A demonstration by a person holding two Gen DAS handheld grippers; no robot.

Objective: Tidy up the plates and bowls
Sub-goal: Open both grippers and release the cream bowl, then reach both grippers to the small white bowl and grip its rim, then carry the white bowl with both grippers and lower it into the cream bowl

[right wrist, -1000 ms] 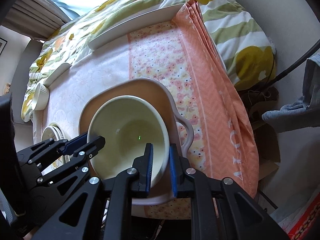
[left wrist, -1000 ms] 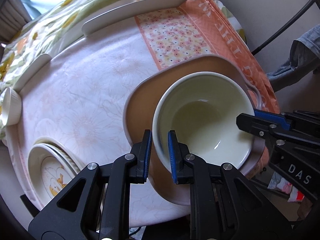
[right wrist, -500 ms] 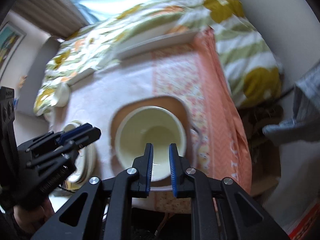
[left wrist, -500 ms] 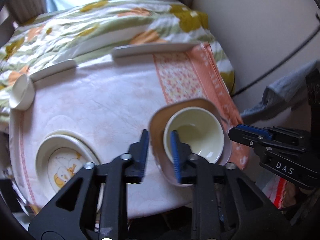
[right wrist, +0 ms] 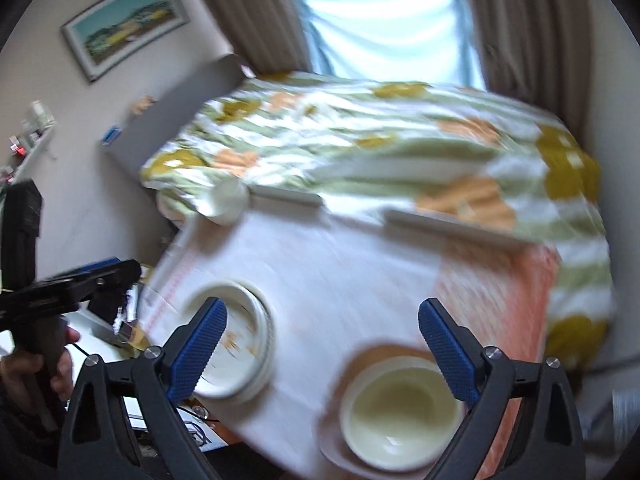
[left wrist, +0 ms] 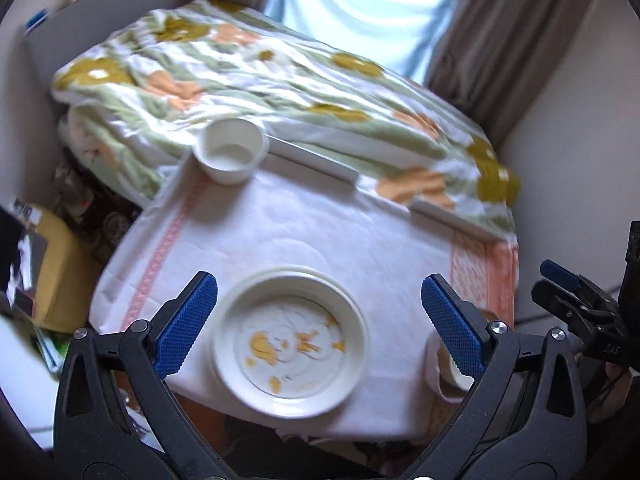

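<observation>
— Two grippers, both above the near edge of the table (left wrist: 320,232). How do the fingers stand?

— Released and still spreading. The left gripper (left wrist: 320,324) holds nothing; its blue pads (left wrist: 184,328) frame a stack of plates (left wrist: 290,342) on the cloth below without touching it. The right gripper (right wrist: 322,348) is empty too, its jaws opening with nothing between them.

— Where is the cream bowl?

— It sits in a brown dish (right wrist: 360,432) at the near right corner of the table, below the right gripper's right finger. From the right wrist view the bowl (right wrist: 400,412) is upright and empty. The left wrist view shows only a sliver of it behind a finger.

— And the plates?

— Near left, stacked, the top one white with yellow markings, blurred in both views.

— Farther off?

— A small white bowl (left wrist: 232,152) stands at the far left corner. Two long white dishes (left wrist: 312,158) lie along the far edge, one near that bowl, the other to the right. An orange patterned cloth (right wrist: 500,300) covers the right side of the table. Beyond lies a bed with a flowered cover (left wrist: 280,80), then a curtained window (right wrist: 384,28).
</observation>
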